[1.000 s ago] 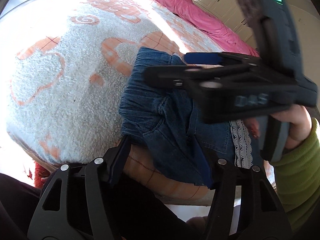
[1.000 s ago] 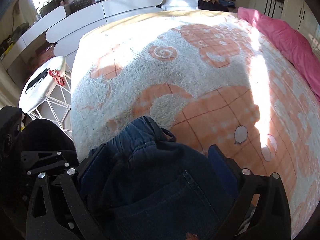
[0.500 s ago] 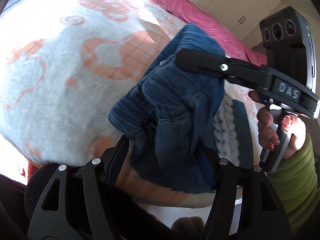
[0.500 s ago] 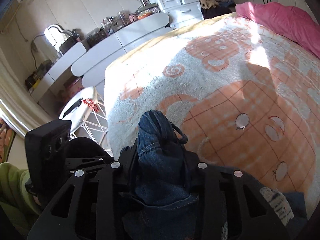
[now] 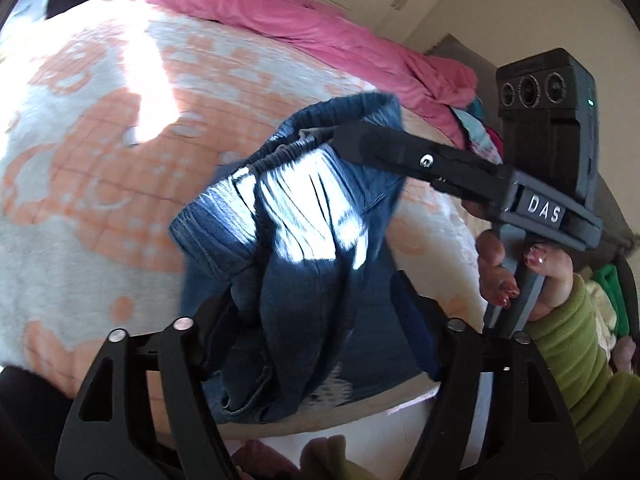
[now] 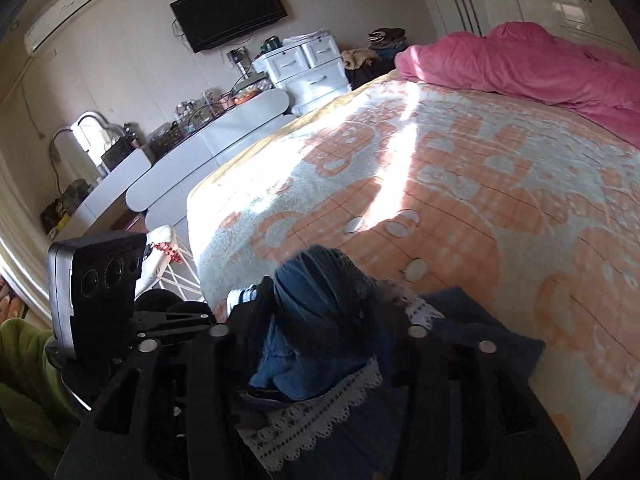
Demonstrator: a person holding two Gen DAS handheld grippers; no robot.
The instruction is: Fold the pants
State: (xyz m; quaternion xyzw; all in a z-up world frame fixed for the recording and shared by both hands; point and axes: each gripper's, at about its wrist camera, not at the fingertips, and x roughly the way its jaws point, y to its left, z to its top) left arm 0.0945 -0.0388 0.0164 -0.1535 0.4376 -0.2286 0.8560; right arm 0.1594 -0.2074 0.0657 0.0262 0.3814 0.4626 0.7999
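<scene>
We hold the jeans (image 5: 296,216) up over the near edge of the bed (image 5: 80,184). Our left gripper (image 5: 316,300) and right gripper (image 6: 320,312) are both pinched tight on bunched denim.

Bunched dark blue denim pants (image 5: 304,236) smeared by motion blur at the ribbed waistband, lower folds hidden behind the left black two-finger gripper (image 5: 316,320). Fingertips of the right black gripper (image 6: 316,320) buried in denim, contact unreadable. White lace-edged trim (image 6: 312,412) partly covered. Pink rumpled duvet (image 6: 540,68) cut off at the frame edge. Dresser clutter too small to identify.
</scene>
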